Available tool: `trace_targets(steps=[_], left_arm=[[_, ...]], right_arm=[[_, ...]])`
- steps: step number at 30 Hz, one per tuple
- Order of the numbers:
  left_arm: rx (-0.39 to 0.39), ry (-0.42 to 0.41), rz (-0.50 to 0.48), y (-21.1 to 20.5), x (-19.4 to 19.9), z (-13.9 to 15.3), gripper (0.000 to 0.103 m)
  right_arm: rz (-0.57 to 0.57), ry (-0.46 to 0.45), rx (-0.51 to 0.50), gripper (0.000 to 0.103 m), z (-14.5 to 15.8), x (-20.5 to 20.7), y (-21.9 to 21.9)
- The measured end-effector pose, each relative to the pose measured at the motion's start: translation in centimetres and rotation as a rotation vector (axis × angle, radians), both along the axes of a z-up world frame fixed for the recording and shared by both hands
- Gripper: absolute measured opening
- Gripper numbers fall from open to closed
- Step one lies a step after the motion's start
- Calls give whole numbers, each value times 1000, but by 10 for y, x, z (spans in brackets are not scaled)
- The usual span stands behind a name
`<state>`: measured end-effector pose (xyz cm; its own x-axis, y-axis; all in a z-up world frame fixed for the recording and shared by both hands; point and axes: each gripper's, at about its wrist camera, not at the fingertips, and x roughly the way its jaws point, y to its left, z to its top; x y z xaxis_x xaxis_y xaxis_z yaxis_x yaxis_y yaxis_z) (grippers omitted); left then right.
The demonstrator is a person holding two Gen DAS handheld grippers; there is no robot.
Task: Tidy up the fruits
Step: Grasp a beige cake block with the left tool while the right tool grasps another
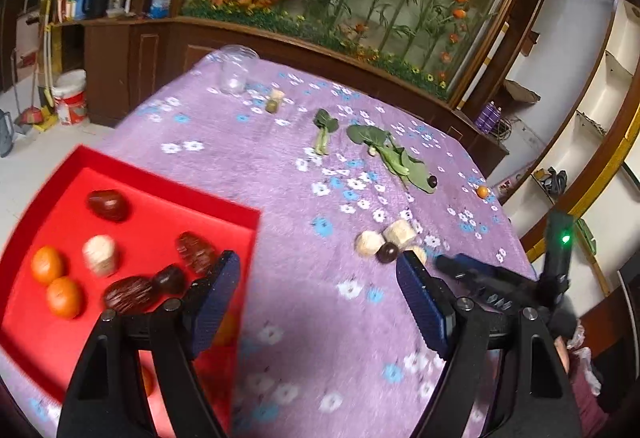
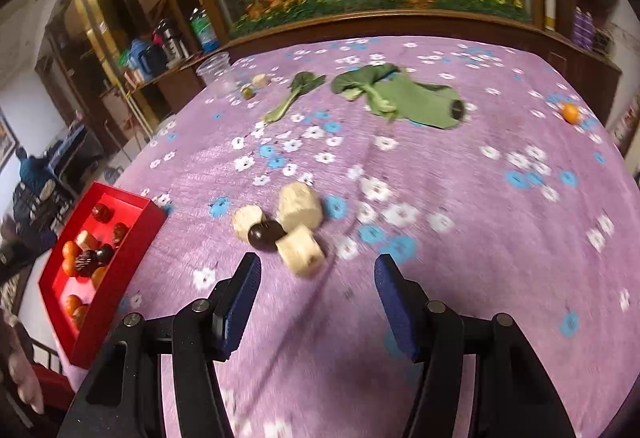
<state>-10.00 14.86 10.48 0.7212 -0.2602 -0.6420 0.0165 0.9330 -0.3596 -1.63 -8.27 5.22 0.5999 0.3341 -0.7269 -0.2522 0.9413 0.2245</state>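
Left claw (image 1: 318, 270) hangs low over the table (image 1: 280, 174) with its blue pads spread wide and nothing between them, its left pad over the near corner of the red tray (image 1: 168, 190). The tray sits at the table's left edge and holds two oranges (image 1: 56, 280), a pale beige chunk (image 1: 100, 254) and several dark brown fruits (image 1: 108, 204).

Right claw (image 2: 318, 274) is also spread apart and empty, hovering just short of a loose cluster on the purple flowered cloth: three pale beige chunks (image 2: 300, 204) touching a small dark round fruit (image 2: 264, 234). In the left wrist view that same cluster (image 1: 384, 240) lies just beyond the left claw's right pad.

Farther back lie two leafy greens (image 2: 292, 94), the larger one (image 2: 400, 94) with another dark fruit (image 2: 456, 108) at its tip. A lone orange (image 2: 570, 113) sits well apart toward the right edge. A clear plastic cup (image 2: 218, 76) stands at the far left corner, with two small pieces (image 2: 254, 86) just beside it.
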Motion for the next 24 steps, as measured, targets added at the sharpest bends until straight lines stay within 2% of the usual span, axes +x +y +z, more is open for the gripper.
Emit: trace_targets(steps=[3,6,10,14,18,22,24], left_arm=[[-35,30,-13,-8,21,-9,79],[-31,53,-23,-19,39,-20,79],[-9,83,-36,-34,60,-34,79],[-9,109,-44,-47,85,-46,79],[-19,117,-78,-66,105,-50,79],[81,99,-140,-92,119,-48,79],[172,83,-177,-107,124,-49,79]], right_arm=[[27,1,-11,58,-10,11,10],[45,-17,-44,58,-19,17,15],[65,2,-20,53,-33,21,15],[77,-20,-6,37,-30,20,13],[72,-17,2,34,-30,17,10],[30,-28,-55,34,-25,11,5],[-25,-47,-84,34,-19,10,-5]])
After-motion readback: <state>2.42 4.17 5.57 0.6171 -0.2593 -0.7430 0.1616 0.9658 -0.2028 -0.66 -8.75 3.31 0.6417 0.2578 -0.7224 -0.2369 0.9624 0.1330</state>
